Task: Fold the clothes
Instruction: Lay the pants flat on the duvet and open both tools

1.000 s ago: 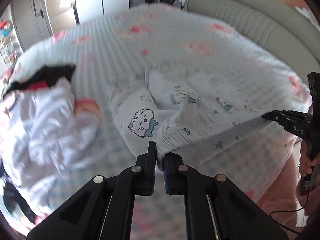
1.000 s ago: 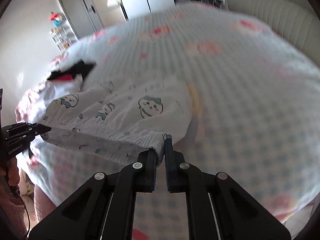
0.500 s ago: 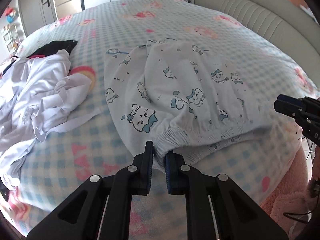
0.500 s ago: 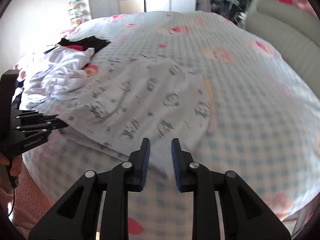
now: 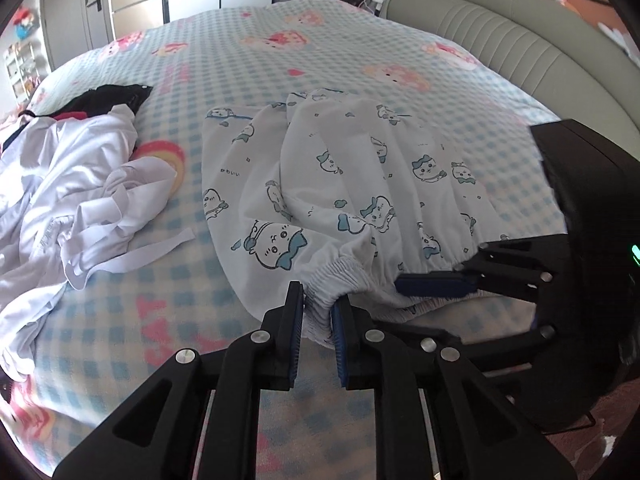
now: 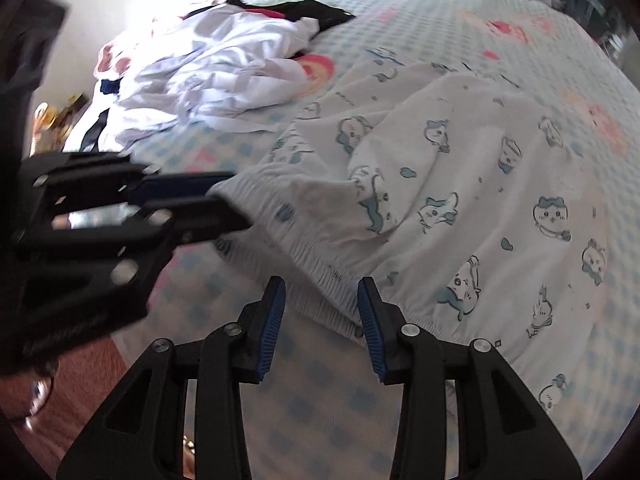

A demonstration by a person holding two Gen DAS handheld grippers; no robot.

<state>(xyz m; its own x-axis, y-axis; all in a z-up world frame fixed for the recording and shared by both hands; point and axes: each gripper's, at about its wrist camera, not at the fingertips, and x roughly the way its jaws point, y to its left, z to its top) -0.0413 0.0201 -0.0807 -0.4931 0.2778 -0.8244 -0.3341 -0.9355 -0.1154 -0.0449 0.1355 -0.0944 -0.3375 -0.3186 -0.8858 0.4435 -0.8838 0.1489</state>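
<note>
Shorts [image 5: 360,184] in white cloth with blue cartoon prints lie spread on the checked bedspread [image 5: 280,64], elastic waistband toward the bed's near edge. At the waistband's end the left gripper [image 5: 318,312] is clamped on the gathered elastic (its blue pads press the fabric from both sides). Further along the same band, the right gripper [image 6: 322,304] stands with jaws apart, straddling it. Crumpled white clothes [image 5: 68,184] sit well apart, a black garment [image 5: 116,96] behind them.
</note>
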